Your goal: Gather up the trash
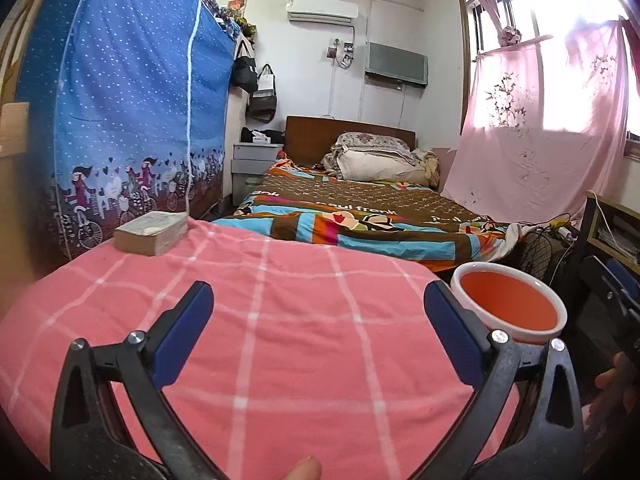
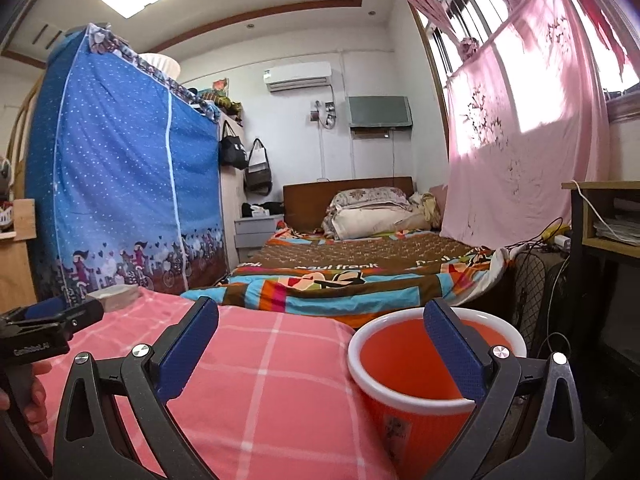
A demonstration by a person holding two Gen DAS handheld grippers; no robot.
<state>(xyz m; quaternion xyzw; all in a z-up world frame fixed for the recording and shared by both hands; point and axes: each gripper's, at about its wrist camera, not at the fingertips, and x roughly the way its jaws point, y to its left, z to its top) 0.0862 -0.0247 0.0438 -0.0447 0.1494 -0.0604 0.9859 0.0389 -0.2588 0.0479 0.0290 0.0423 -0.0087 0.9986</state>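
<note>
Behind right gripper [image 2: 320, 320], bin [image 2: 404, 412] half-hidden

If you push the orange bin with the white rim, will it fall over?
Probably it slides or tips easily: the orange bin looks like thin plastic and appears empty inside, so likely light. It looks taller than wide beside the pink checked cloth, so a high push may topple it.
</note>
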